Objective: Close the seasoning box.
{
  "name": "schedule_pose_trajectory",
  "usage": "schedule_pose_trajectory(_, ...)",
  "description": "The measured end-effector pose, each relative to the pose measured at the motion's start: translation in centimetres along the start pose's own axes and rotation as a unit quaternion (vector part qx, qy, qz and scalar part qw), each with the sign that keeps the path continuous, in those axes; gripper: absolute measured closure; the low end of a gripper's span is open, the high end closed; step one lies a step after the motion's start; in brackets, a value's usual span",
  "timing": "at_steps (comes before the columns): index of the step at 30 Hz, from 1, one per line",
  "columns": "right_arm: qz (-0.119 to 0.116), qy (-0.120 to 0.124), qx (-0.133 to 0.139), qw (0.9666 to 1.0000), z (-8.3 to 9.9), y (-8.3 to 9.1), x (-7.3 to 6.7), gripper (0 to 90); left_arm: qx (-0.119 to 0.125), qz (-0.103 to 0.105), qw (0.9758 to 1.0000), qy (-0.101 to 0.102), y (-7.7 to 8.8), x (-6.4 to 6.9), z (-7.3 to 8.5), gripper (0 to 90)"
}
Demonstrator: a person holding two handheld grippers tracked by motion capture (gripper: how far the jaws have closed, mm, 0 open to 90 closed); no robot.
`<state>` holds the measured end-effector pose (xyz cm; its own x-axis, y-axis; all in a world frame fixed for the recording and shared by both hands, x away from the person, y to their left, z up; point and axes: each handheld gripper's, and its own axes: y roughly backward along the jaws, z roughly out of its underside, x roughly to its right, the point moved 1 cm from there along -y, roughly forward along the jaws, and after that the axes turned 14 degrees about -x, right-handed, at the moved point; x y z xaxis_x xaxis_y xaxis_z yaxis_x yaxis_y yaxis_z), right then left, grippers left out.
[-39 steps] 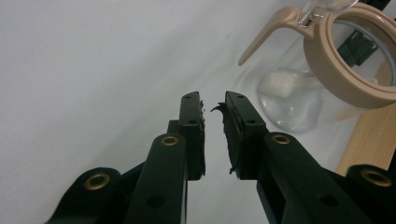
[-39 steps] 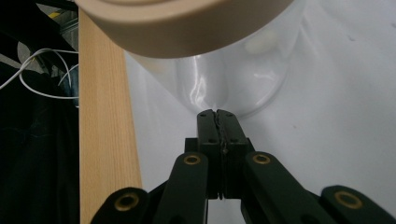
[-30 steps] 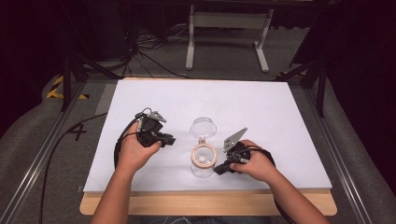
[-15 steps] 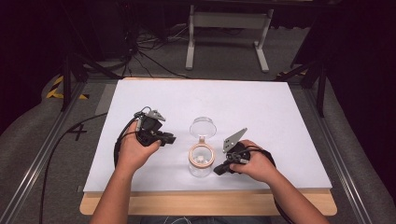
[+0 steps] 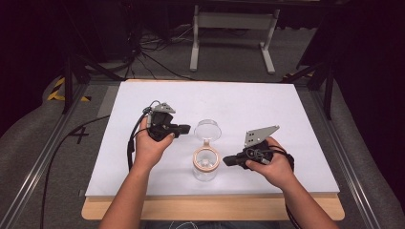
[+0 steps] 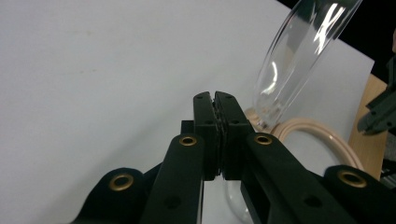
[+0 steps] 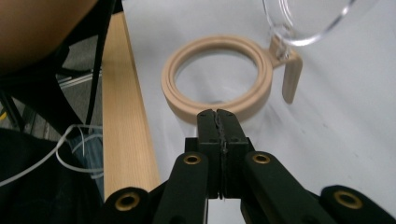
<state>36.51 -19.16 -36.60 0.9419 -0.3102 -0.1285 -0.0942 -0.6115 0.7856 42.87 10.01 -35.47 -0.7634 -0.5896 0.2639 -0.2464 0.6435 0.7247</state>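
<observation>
Jar (image 5: 206, 165), white tabletop (image 5: 267, 105), grey floor (image 5: 28, 157)

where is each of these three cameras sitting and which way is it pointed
High view: fixed above the person's side, looking forward and down on the white table; both forearms, the left gripper and right gripper show.
Left gripper view: rides the left gripper, looking along its closed jaws toward the clear lid; far right, a dark part, probably the other gripper.
Right gripper view: rides the right gripper, facing the jar's tan rim; the person's arm shows top left.
Shared: all three show the jar with its lid hinged open.
</observation>
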Motion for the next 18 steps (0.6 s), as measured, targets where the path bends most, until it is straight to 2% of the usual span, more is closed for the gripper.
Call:
schedule_pose_trajectory(6,0.010,-0.019,0.037,0.9991,-0.4,-0.5,-0.2,90.0,0.029,0.008,0.9996,0.000,-0.2,0.4,-0.5,89.3)
schedule_pose_trajectory(9,0.026,-0.023,0.048,0.9983,-0.5,-0.8,-0.1,90.0,0.032,0.010,0.9994,-0.001,-0.3,0.7,-0.6,89.0)
schedule_pose_trajectory(18,0.023,-0.035,0.075,0.9963,-0.9,-1.2,0.2,90.0,0.038,0.009,0.9992,-0.010,-0.2,1.2,-0.4,88.1)
